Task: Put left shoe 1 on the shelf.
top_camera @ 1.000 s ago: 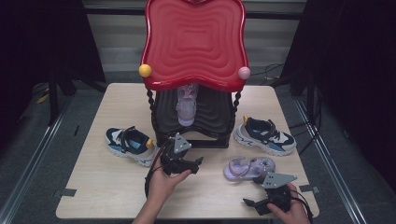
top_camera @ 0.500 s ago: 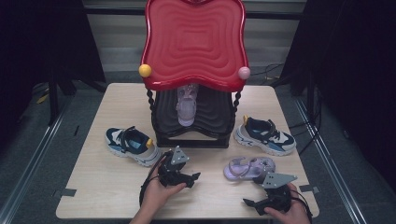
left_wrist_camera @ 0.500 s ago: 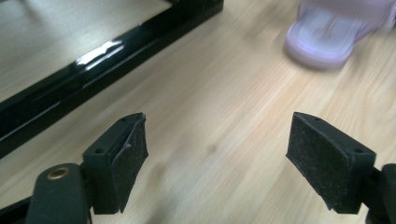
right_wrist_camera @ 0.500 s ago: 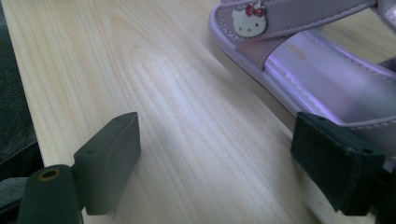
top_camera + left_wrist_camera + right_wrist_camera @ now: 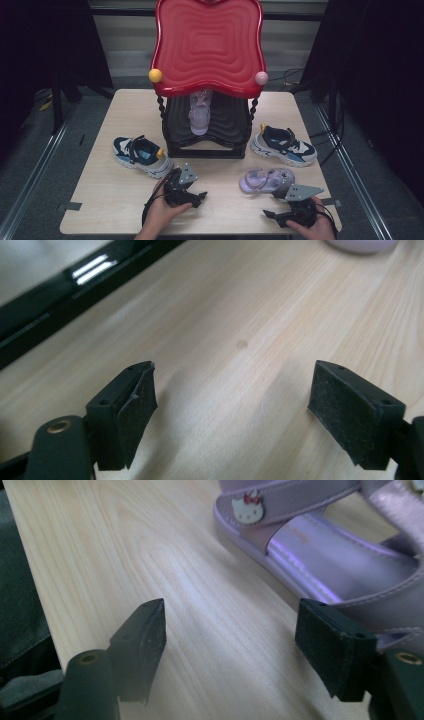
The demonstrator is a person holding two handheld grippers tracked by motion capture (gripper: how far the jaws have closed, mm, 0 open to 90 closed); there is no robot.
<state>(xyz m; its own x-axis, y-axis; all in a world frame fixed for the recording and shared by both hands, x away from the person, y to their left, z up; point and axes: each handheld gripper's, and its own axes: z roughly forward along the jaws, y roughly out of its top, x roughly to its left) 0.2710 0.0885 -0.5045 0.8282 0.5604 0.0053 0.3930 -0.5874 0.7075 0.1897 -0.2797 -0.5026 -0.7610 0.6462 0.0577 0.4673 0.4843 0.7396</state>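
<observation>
A purple sandal [image 5: 266,179] lies on the wooden table [image 5: 100,195] at the front right; its strap and sole [image 5: 320,545] show close by in the right gripper view. My right gripper [image 5: 268,215] [image 5: 230,640] rests near the front edge just below it. Its jaws have just been closing but stand open over bare wood, the right jaw beside the sandal's edge. My left gripper [image 5: 199,196] [image 5: 235,410] sits low at the front middle, open, with only tabletop between its pads. A second purple sandal [image 5: 199,117] stands on the black shelf of the red rack [image 5: 207,45].
A blue-and-white sneaker [image 5: 142,156] lies left of the rack and its mate [image 5: 282,145] right of it. The rack's black base [image 5: 75,285] runs along the far left in the left gripper view. Dark floor and cables surround the table.
My left gripper has drawn back from beside the left sneaker toward the front edge and sunk lower. The right hand and both sandals stay where they were.
</observation>
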